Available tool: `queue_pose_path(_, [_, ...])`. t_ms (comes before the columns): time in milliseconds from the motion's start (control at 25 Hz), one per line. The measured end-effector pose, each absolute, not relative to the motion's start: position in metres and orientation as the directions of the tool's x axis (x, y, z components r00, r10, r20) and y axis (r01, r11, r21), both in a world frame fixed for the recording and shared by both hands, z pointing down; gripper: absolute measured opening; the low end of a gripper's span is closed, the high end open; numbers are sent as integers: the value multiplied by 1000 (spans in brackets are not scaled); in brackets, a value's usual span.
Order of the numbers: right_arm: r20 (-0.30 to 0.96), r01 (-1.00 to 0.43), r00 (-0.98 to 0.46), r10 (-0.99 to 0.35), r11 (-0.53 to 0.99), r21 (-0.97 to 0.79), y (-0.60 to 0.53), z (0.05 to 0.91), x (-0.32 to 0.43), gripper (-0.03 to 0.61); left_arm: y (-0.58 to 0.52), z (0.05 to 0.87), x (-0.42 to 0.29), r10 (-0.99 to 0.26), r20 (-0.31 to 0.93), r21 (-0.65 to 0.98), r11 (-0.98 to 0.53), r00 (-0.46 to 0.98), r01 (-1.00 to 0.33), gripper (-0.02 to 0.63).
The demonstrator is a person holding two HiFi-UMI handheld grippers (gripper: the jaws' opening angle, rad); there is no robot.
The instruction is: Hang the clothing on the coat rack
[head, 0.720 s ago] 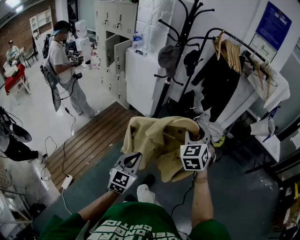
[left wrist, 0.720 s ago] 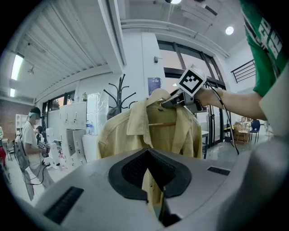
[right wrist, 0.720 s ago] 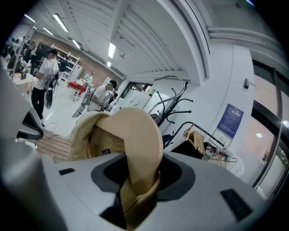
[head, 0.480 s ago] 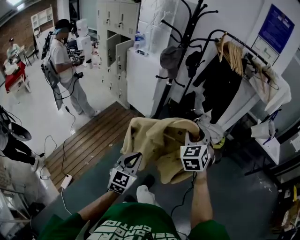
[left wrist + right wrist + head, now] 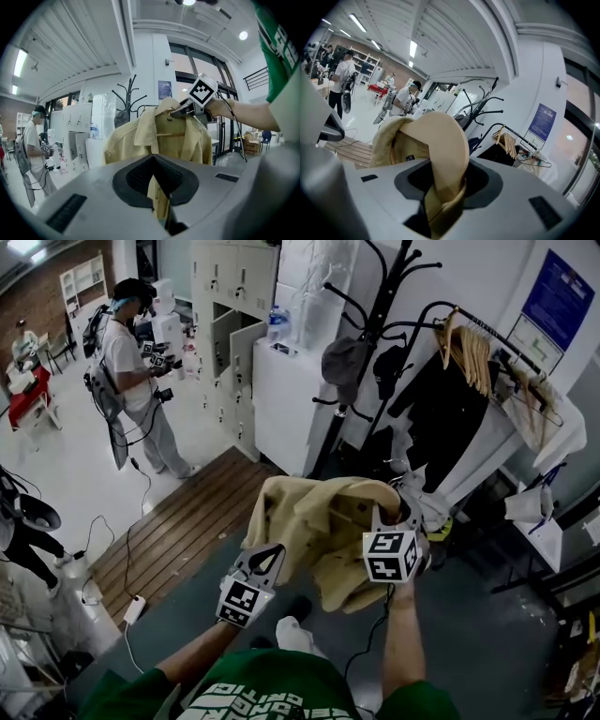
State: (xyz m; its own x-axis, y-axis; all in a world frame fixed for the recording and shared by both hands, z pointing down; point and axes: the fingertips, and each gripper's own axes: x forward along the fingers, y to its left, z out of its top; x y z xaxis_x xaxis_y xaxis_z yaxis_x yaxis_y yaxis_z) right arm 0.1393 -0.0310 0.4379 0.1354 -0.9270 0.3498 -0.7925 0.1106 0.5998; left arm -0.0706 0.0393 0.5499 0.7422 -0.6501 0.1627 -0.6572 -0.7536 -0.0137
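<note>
A tan jacket (image 5: 309, 521) hangs on a wooden hanger (image 5: 446, 136) that I hold up in front of me. My right gripper (image 5: 392, 514) grips the hanger's top with the collar wrapped over it; its jaws stand wide around the thick wood and cloth (image 5: 440, 197). My left gripper (image 5: 267, 557) is lower and to the left, shut on a thin fold of the jacket's front edge (image 5: 157, 199). The black coat rack (image 5: 375, 324) stands beyond the jacket, against the white wall, apart from both grippers. A grey cap (image 5: 341, 357) hangs on one of its hooks.
Right of the coat rack is a clothes rail with wooden hangers (image 5: 469, 345) and a black garment (image 5: 439, 418). White cabinets (image 5: 281, 381) stand to its left. A person (image 5: 131, 362) stands at back left by lockers. A slatted wooden floor panel (image 5: 178, 521) lies left of me.
The jacket and both grippers have stayed almost in place. The view has tilted a little, and the person at back left has shifted slightly.
</note>
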Motion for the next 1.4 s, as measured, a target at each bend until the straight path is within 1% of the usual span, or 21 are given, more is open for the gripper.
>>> queue_pose_path(240, [353,-797,139,-925,107,595,-62,438,150,166,4,537,-52,-639,141,-11,-765,756,-644,3])
queue_pose_path(640, [346,-796,139,-928,103,596,-124,433,185,166,-55,526,-21,-648,141,-33,-758,748,-651,3])
queue_pose_path(1400, [335,-780,104,-937,132,612,-211,426,266,166,-135,511,70,-669,117,-61,-742,734,-667,3])
